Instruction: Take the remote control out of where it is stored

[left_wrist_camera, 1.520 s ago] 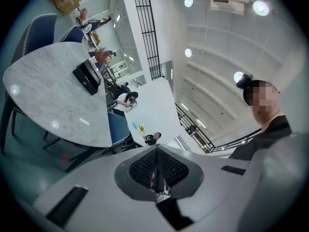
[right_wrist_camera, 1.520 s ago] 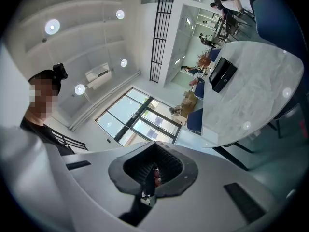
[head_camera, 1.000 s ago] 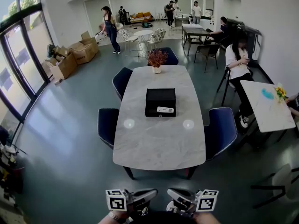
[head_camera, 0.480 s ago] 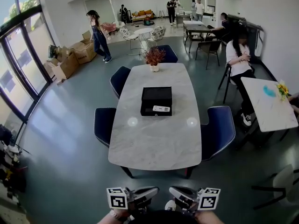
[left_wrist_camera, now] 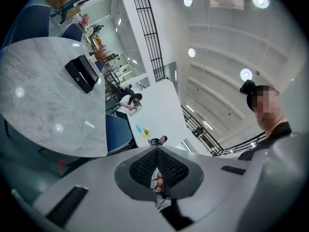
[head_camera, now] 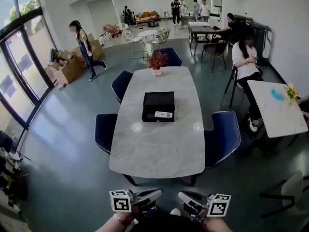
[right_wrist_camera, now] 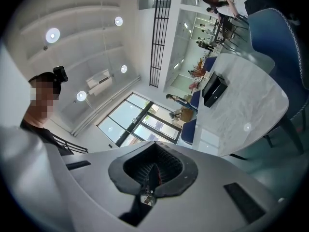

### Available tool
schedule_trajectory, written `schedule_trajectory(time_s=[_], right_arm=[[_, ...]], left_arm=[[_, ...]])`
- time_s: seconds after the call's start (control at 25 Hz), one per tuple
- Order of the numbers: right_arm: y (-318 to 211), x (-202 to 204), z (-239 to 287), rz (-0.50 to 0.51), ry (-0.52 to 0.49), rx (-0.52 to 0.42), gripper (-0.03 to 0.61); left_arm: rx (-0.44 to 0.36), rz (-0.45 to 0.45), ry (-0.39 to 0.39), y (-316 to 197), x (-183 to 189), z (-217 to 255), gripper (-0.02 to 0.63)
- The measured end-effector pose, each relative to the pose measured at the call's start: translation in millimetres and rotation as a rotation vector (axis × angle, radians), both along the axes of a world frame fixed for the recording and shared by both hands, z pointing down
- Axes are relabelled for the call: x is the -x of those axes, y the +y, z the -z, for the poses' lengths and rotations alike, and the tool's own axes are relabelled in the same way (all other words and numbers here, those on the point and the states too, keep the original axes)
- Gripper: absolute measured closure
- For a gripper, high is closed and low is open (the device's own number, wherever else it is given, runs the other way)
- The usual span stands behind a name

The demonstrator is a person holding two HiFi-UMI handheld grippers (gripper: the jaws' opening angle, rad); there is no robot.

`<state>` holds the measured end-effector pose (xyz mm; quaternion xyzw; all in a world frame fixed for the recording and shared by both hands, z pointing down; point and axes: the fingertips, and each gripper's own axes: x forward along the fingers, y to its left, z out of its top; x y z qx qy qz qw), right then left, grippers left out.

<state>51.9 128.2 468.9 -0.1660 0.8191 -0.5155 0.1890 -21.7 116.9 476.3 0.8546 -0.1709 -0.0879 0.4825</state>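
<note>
A white remote control [head_camera: 163, 114] lies on the near part of a black box [head_camera: 158, 106] in the middle of the marble table [head_camera: 159, 149]. The box also shows small in the left gripper view [left_wrist_camera: 81, 74] and in the right gripper view [right_wrist_camera: 214, 90]. My left gripper [head_camera: 157, 193] and right gripper [head_camera: 182, 195] sit side by side at the bottom of the head view, well short of the table's near edge. The jaws of the left gripper [left_wrist_camera: 157, 170] and of the right gripper [right_wrist_camera: 153, 170] are both shut, with nothing between them.
Blue chairs [head_camera: 222, 137] [head_camera: 104, 129] stand round the table, and a potted plant [head_camera: 156, 62] sits at its far end. A seated person [head_camera: 245, 57] and a white side table [head_camera: 277, 108] are on the right. Cardboard boxes [head_camera: 67, 66] lie at the back left, near a walking person [head_camera: 82, 42].
The walking person has gone left across the back of the room. The table and box have drifted slightly left in the head view. Both grippers stay shut at the bottom edge.
</note>
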Motion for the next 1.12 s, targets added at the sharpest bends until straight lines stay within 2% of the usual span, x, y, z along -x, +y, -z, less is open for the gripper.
schedule_trajectory(time_s=[0.4,0.68,0.76,0.84,1.0,1.12], right_arm=[[-20.9,-26.9,-3.3,-0.114,-0.002,0.019,0.571],[-57.5,-36.7,-1.9,-0.223,0.015,0.022,0.571],[-71.6,-39.3,-5.8,-0.254,0.046,0.016,0.571],[-84.2,-39.6,-6.4,-0.281,0.068,0.011,0.571],[-108.7,-35.0,-3.5,-0.33,0.027,0.044,0.571],[-123.8,-39.8,-11.1,-0.376,0.063,0.049,0.571]], left_arm=[[0.02,-0.032,-0.007,-40.1,-6.1,-11.2,0.607],[0.014,-0.062,-0.015,-106.9,5.0,-14.5,0.607],[0.011,-0.065,-0.025,-130.9,9.5,-17.9,0.607],[0.014,-0.067,-0.045,-154.3,15.5,-21.4,0.607],[-0.005,-0.082,-0.124,-203.2,30.3,-42.6,0.607],[-0.014,-0.086,-0.186,-242.0,39.8,-58.1,0.607]])
